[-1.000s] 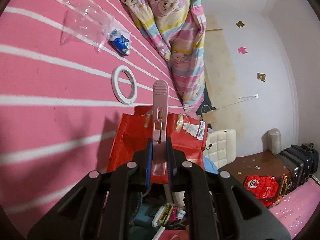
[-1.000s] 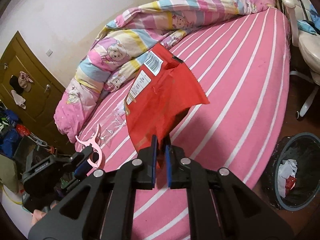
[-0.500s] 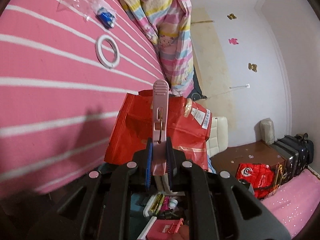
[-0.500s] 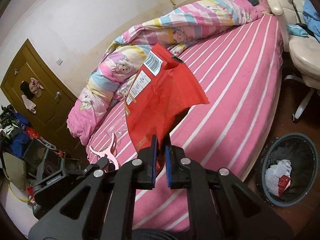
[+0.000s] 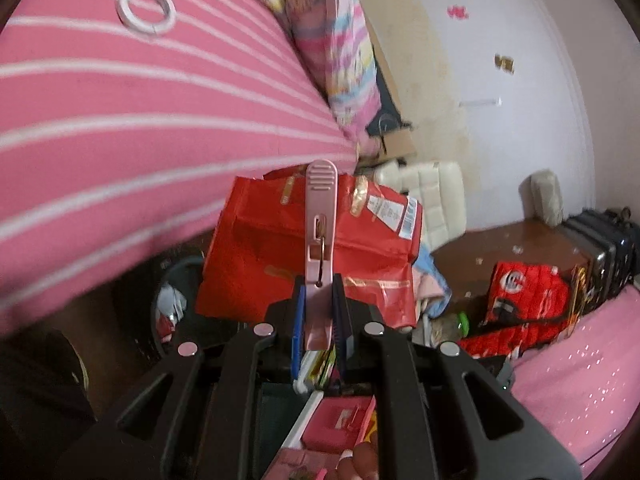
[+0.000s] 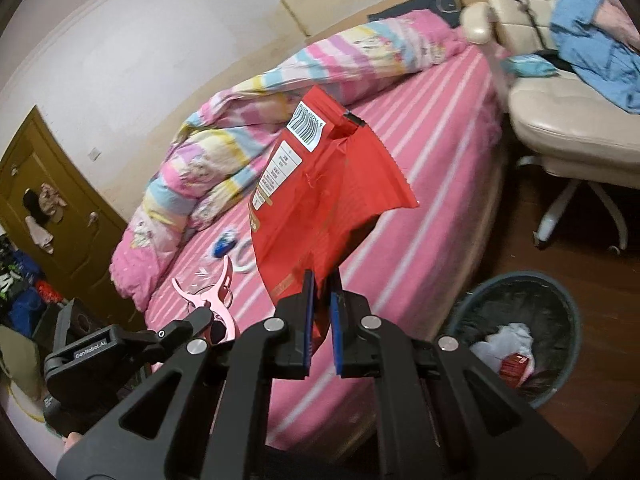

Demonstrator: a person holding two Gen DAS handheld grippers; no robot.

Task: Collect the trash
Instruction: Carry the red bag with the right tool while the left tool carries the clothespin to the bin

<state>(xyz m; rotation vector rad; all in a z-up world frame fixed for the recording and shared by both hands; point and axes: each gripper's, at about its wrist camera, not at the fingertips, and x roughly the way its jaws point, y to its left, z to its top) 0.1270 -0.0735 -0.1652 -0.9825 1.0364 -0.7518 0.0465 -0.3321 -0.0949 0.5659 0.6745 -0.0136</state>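
My right gripper point(image 6: 321, 294) is shut on the lower edge of a red snack bag point(image 6: 320, 196), held upright in the air beside the bed. The bag also shows in the left wrist view point(image 5: 280, 248). My left gripper point(image 5: 318, 304) is shut on a pink clothes peg point(image 5: 319, 232); the peg also shows in the right wrist view point(image 6: 212, 300), left of the bag. A dark trash bin point(image 6: 520, 336) with white paper and a red box inside stands on the floor, below and right of the bag.
The pink striped bed point(image 6: 420, 152) carries a white tape ring point(image 5: 146, 8), a blue packet point(image 6: 224, 244) and a rolled quilt point(image 6: 240, 136). A cream office chair point(image 6: 560, 96) stands right of the bed. Red bags point(image 5: 528, 292) and suitcases point(image 5: 600, 248) sit across the floor.
Both grippers have drawn back off the bed toward its edge, carrying the bag and the peg. The trash bin has come closer in the right wrist view.
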